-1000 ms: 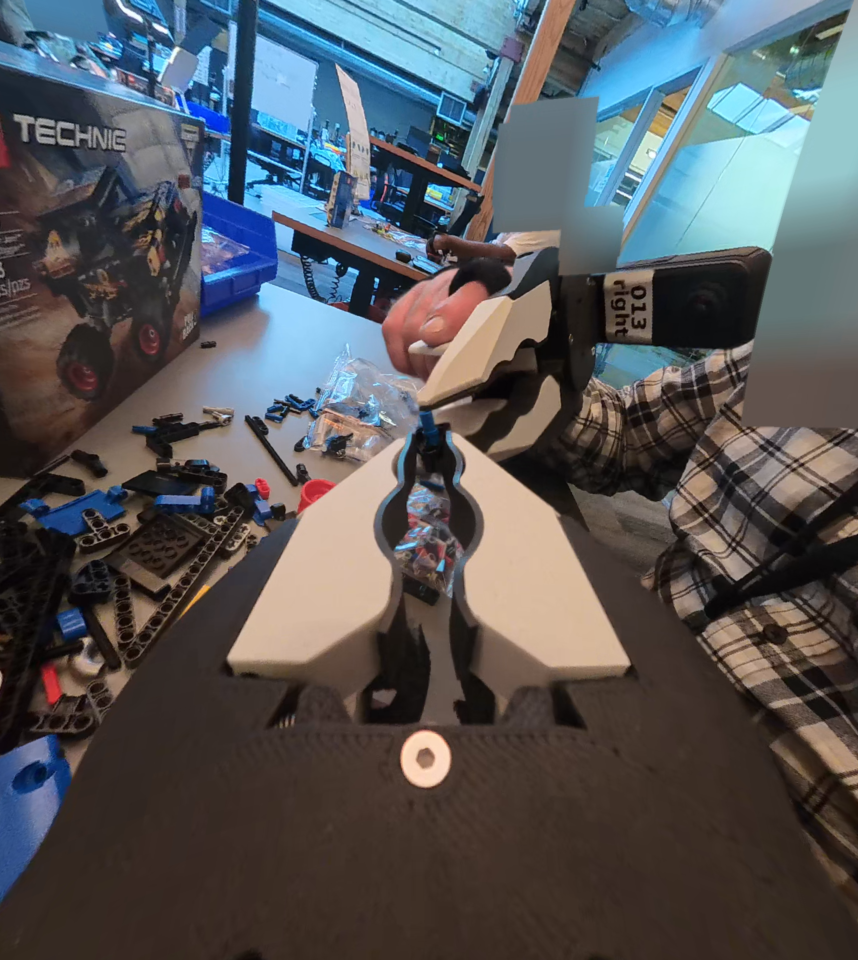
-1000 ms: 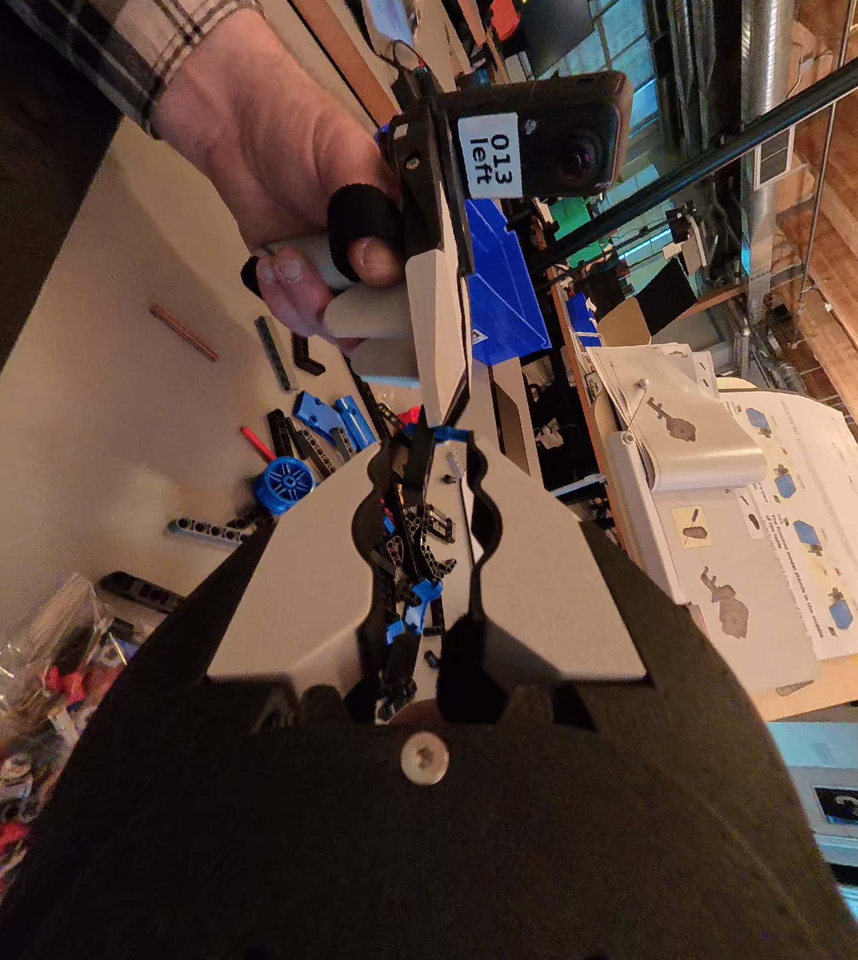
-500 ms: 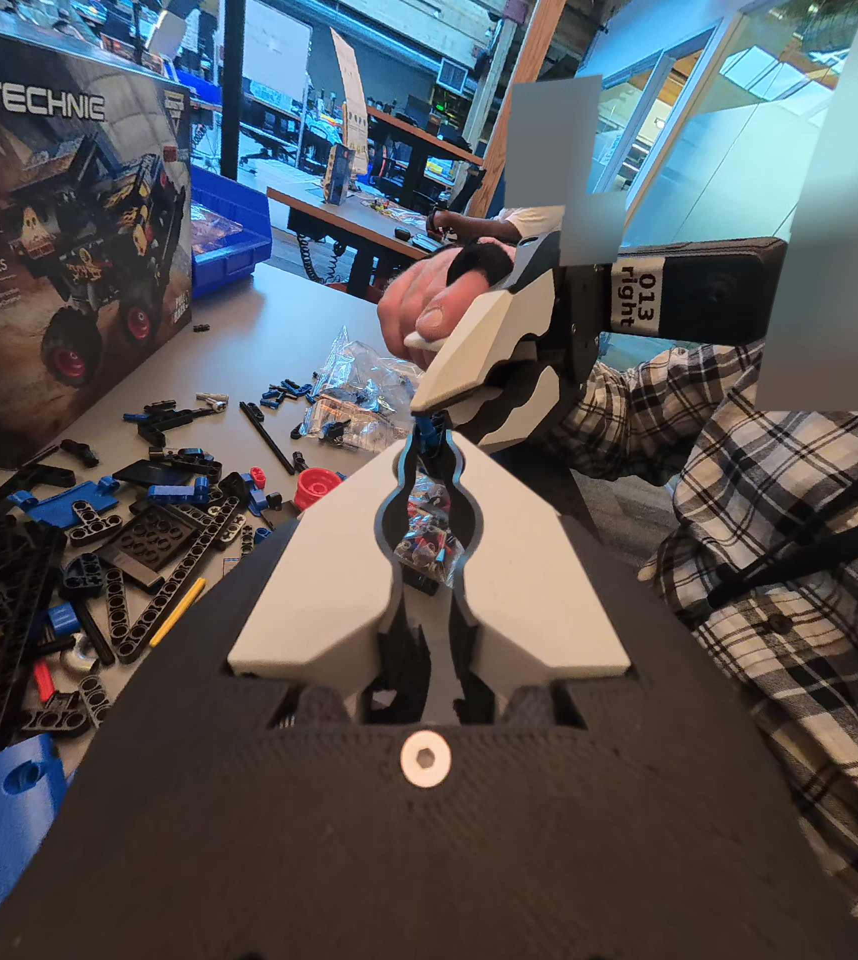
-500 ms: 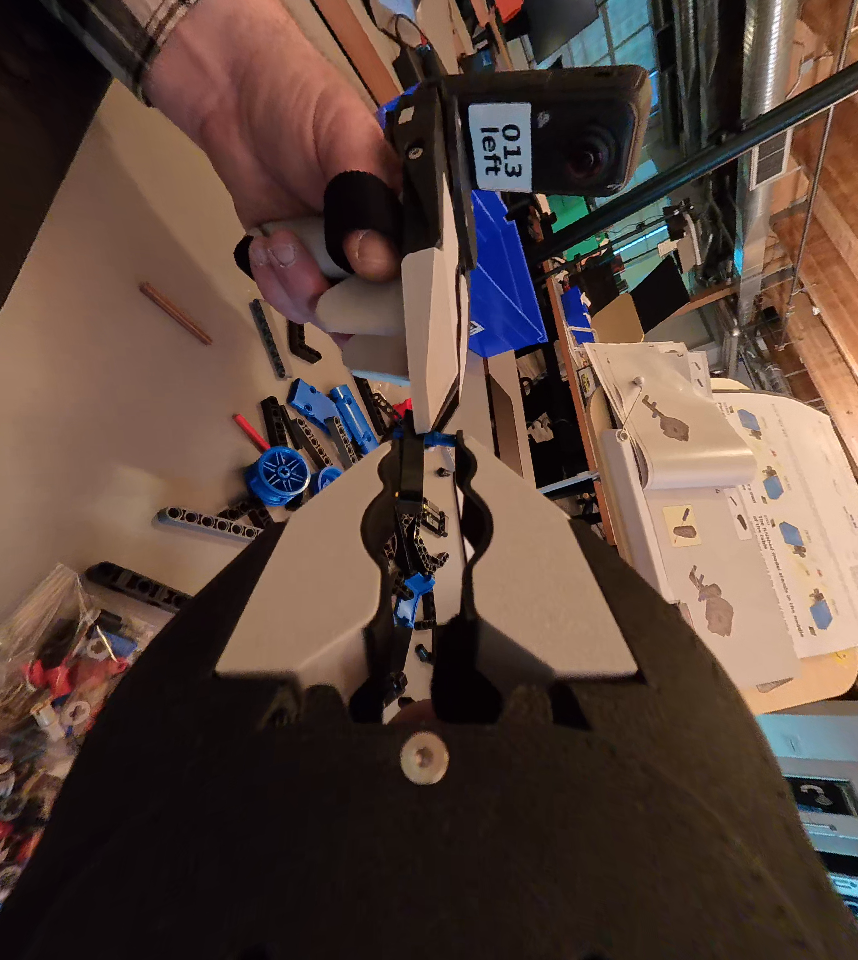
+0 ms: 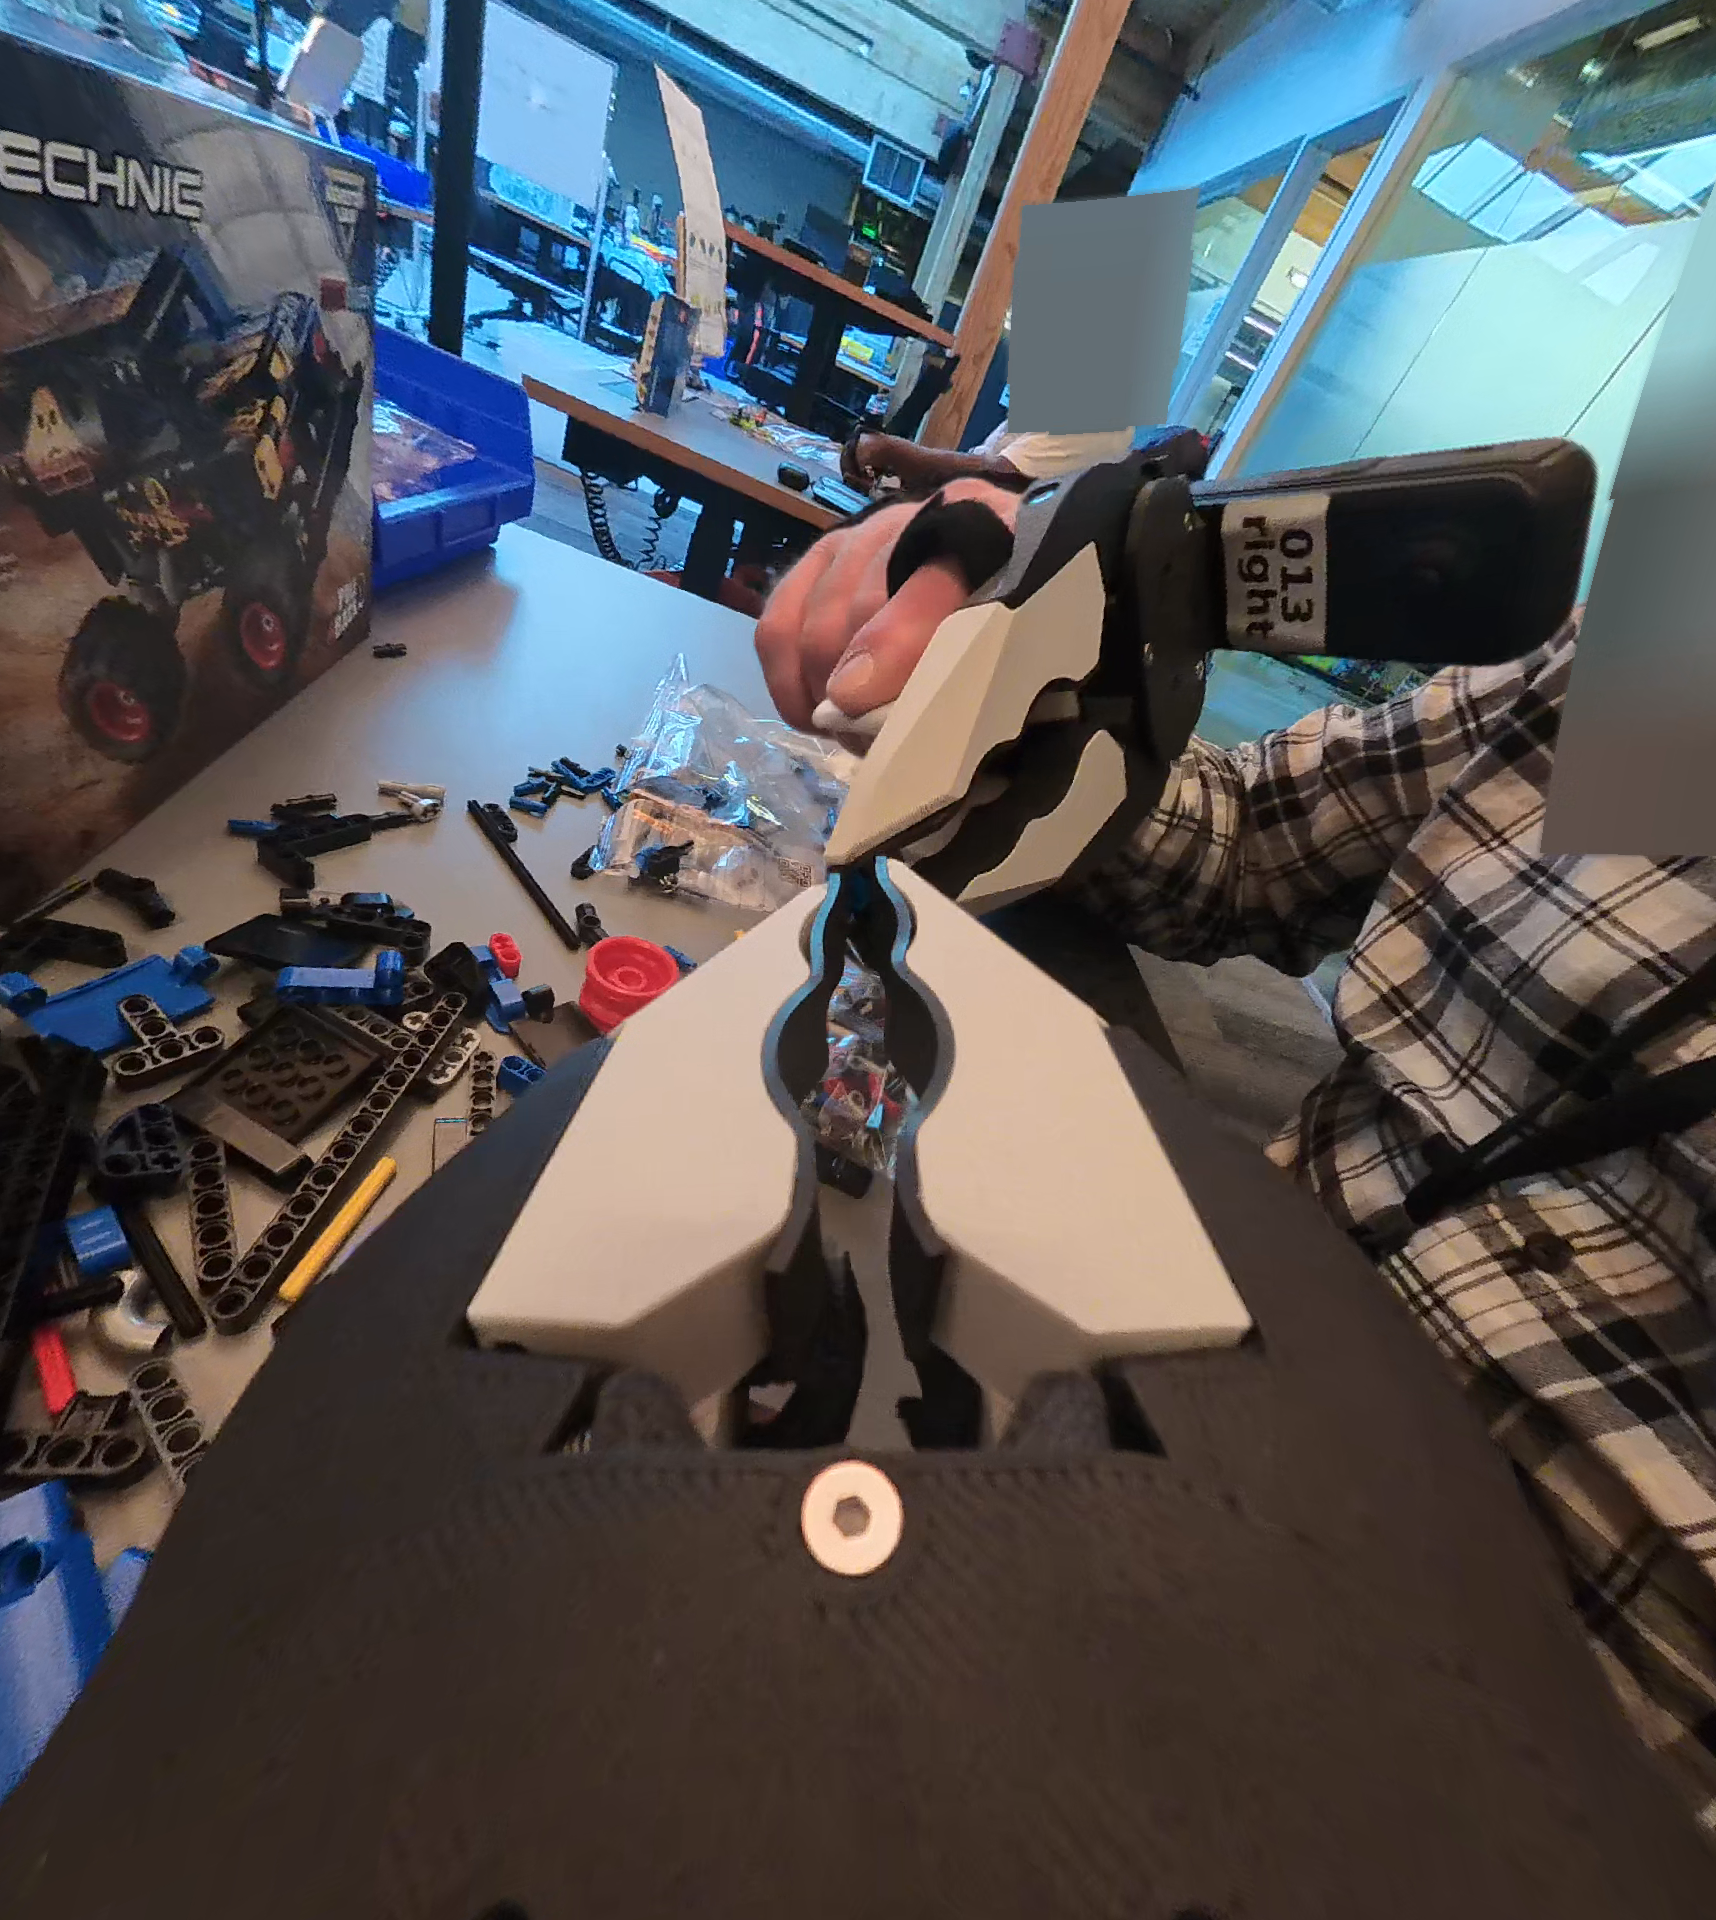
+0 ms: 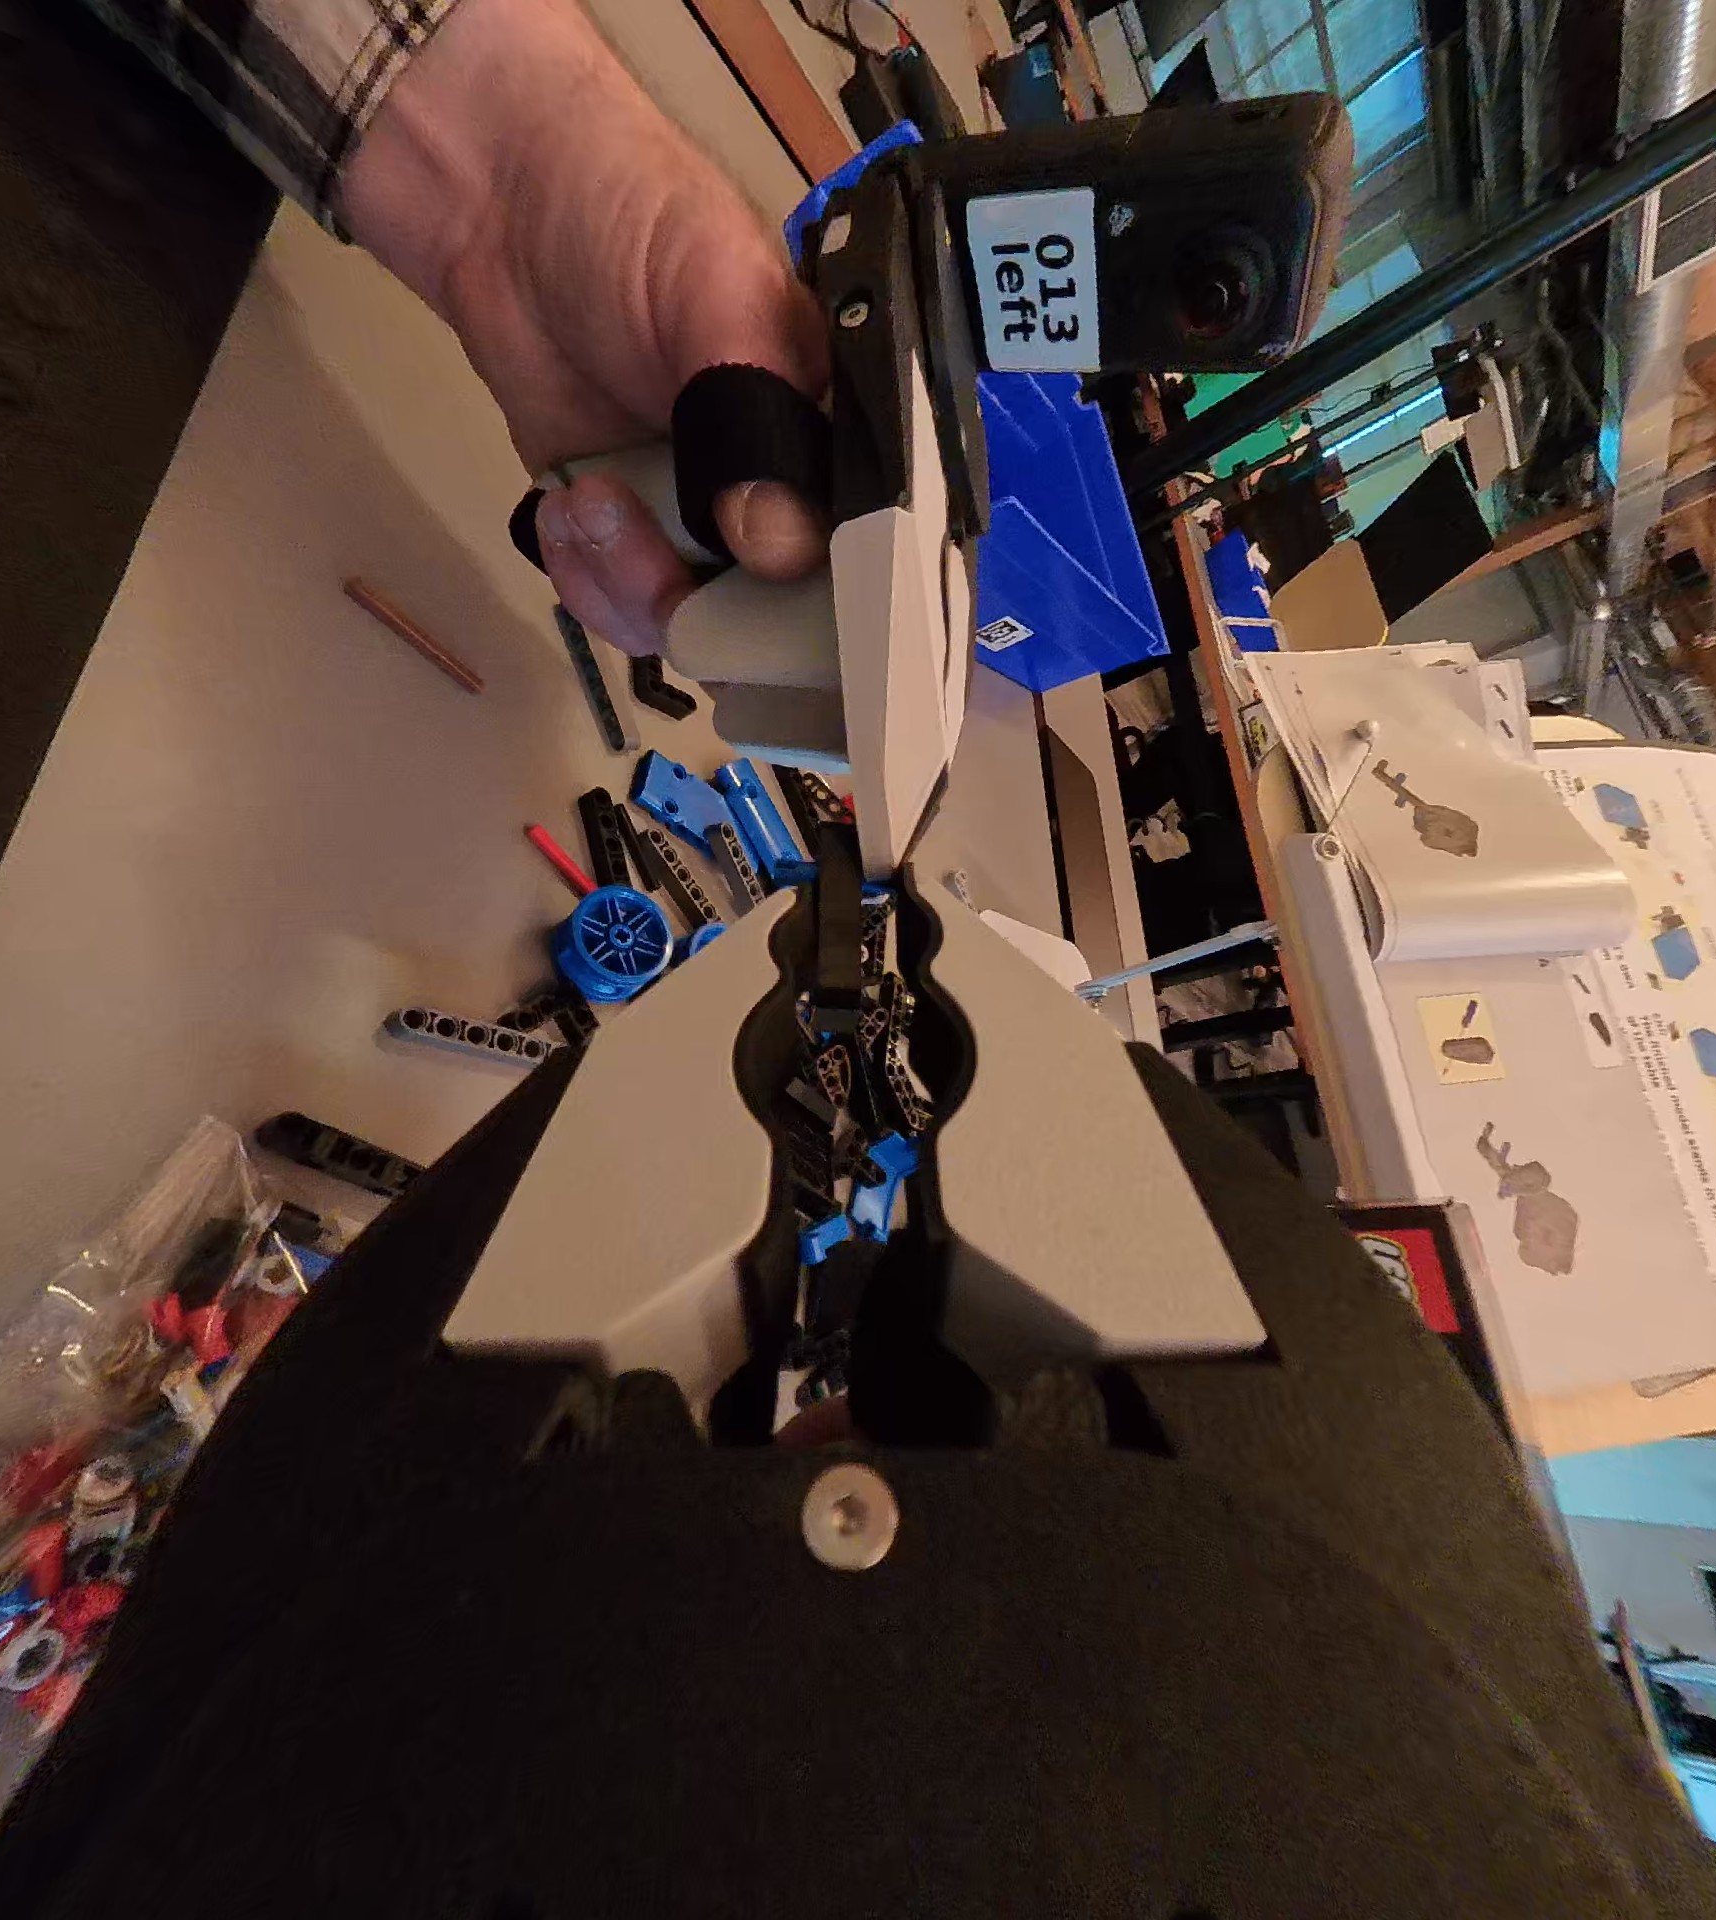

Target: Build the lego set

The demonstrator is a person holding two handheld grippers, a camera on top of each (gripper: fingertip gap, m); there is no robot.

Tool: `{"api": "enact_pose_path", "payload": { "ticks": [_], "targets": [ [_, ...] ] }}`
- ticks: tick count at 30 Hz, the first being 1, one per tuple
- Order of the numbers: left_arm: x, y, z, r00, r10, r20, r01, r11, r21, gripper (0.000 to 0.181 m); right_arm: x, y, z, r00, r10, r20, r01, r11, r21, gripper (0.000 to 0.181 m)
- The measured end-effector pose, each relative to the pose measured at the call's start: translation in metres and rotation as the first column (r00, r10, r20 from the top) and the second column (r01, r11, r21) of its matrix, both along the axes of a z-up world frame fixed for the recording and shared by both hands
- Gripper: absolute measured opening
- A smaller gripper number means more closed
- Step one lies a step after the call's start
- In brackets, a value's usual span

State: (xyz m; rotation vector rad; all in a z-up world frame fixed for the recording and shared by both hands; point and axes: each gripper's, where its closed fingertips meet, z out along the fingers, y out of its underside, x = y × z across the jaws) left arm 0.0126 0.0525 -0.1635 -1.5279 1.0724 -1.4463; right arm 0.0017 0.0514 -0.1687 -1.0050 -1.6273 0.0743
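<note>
**Both grippers pinched on small parts, tips meeting mid-air above the bench**

Left gripper point(image 5: 859, 899): jaws narrow, tips clamped on a small blue pin point(image 5: 864, 891) at frame centre. Right gripper point(image 5: 869, 852) comes in from the right of the left wrist view, its tips touching the left gripper's tips right at the pin. A hand point(image 5: 849, 613) wraps its handle, upper centre, plaid sleeve point(image 5: 1280, 831) behind.

Right wrist view: right gripper point(image 6: 859, 894) also narrow, gripping a thin black Technic piece point(image 6: 838, 935) that stands roughly along the finger gap. A bit of blue shows just beside its top end, where the left gripper point(image 6: 901, 847) points down from the top of frame. Whether pin and black piece are already seated together: cannot tell, the joint is hidden by the tips.

Rest of the set:
- loose black and blue beams point(image 5: 210, 1101) spread over the bench point(image 5: 480, 707), lower left of left wrist view
- red wheel hub point(image 5: 628, 980) just left of the left gripper's tips
- blue wheel hub point(image 6: 615, 940) left of centre in right wrist view
- clear bags of parts point(image 5: 719, 790) beyond the tips
- set box point(image 5: 127, 447) upright, upper left
- open instruction booklet point(image 6: 1560, 1039) on a stand, right side of right wrist view
</note>
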Motion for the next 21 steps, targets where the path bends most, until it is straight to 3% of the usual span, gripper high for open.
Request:
{"api": "enact_pose_path", "payload": {
  "ticks": [3,14,17,21],
  "targets": [
    [-0.003,0.005,0.005,0.999,0.027,0.022,-0.027,1.000,-0.012,0.004,-0.001,0.003,0.004,0.998,0.000,-0.067,-0.003,0.999,-0.048,0.013],
    [-0.013,0.011,0.013,0.997,0.074,0.033,-0.073,0.997,-0.026,0.029,-0.003,0.007,0.016,0.994,-0.035,-0.102,0.037,0.999,0.017,0.009],
    [-0.013,0.011,0.018,0.994,0.097,0.051,-0.098,0.995,0.012,0.001,-0.006,0.009,0.016,0.996,-0.050,-0.079,0.054,0.998,0.044,0.006],
    [-0.013,0.011,0.020,0.993,0.098,0.065,-0.100,0.995,0.020,0.000,-0.011,0.008,0.018,0.996,-0.054,-0.072,0.058,0.997,0.052,0.006]
  ]
}}
